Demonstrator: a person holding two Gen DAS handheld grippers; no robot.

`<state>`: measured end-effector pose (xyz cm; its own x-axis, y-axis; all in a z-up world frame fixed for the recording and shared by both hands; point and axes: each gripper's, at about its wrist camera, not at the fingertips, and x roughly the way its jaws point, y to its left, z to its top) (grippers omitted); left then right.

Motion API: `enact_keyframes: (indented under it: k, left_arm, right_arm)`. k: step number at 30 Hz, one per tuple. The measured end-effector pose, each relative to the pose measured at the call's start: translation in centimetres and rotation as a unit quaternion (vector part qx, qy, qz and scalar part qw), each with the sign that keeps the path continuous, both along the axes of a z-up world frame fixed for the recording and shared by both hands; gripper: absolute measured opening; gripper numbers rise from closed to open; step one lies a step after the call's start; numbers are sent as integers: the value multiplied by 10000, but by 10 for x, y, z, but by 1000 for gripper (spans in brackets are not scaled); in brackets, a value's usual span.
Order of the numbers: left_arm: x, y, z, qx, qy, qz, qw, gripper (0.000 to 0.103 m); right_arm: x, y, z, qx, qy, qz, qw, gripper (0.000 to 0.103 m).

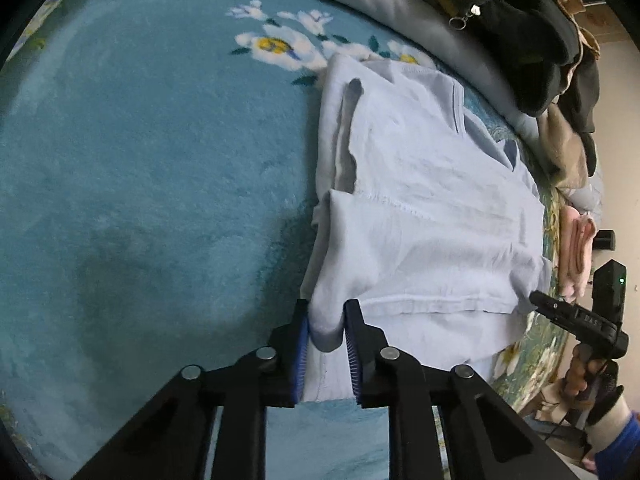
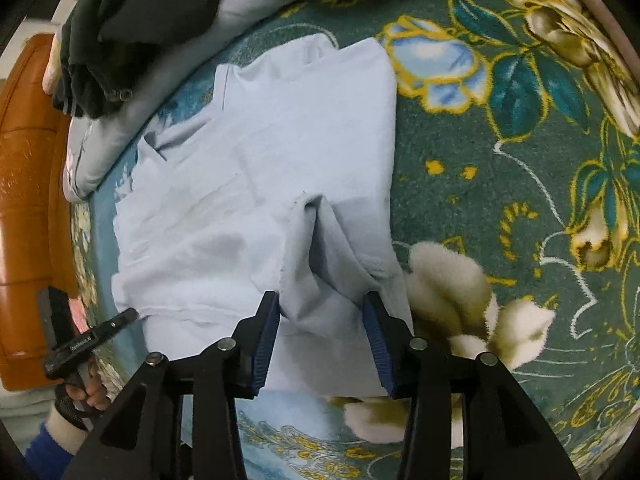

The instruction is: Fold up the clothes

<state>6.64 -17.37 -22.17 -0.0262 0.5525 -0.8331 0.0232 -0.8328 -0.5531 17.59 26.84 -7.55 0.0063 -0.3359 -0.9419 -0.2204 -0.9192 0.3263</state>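
A pale blue shirt (image 1: 432, 208) lies partly folded on a teal floral blanket (image 1: 140, 160); it also shows in the right wrist view (image 2: 260, 184). My left gripper (image 1: 326, 312) is shut on a bunched fold at the shirt's near corner. My right gripper (image 2: 322, 304) has its jaws spread wide around a raised ridge of the shirt's other near corner, and the cloth lies loose between them. The right gripper (image 1: 538, 298) shows at the shirt's right edge in the left wrist view. The left gripper (image 2: 130, 314) shows at the shirt's left edge in the right wrist view.
A heap of dark clothes (image 1: 532, 28) lies on a grey pillow (image 1: 384, 4) beyond the shirt. Folded pink cloth (image 1: 576, 248) lies at the bed's edge. An orange-brown headboard (image 2: 28, 184) stands at the left in the right wrist view.
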Motion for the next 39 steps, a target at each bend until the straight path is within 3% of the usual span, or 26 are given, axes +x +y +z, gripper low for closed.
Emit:
enact_keyframes:
  k: [10,14,16,18,23,29,35,39]
  left_arm:
    - [-4,4,8,-75,12,-81,9999,19]
    - [-8,7,12,-176,106,-98,9997,19]
    - [-8,9,17,-196,172,-115,9996,17]
    - [-8,11,25,-184,278,-141,9993,15]
    - [1,-2,59,-40,507,108,9986,13]
    - [24,-29,116,382,799,697,9936,12]
    - [72,-43,169,502,1096,1054,9871,12]
    - [115,-47,192,486,1171,1274,9837,12]
  right_arm:
    - [9,-24,13,110,116,912,9957,42]
    - [6,-22,8,296,8,962,9949,42]
    - [6,-22,8,351,-56,966,9947,9]
    - [7,-22,11,248,-58,913,9955,7]
    - [13,-5,48,-464,300,198,9983,5]
    - [19,11,111,-1233,923,-468,9870,4]
    - [52,23,169,-1484,1309,-534,9788,4]
    - [84,28,190,-1578,1389,-441,9767,4]
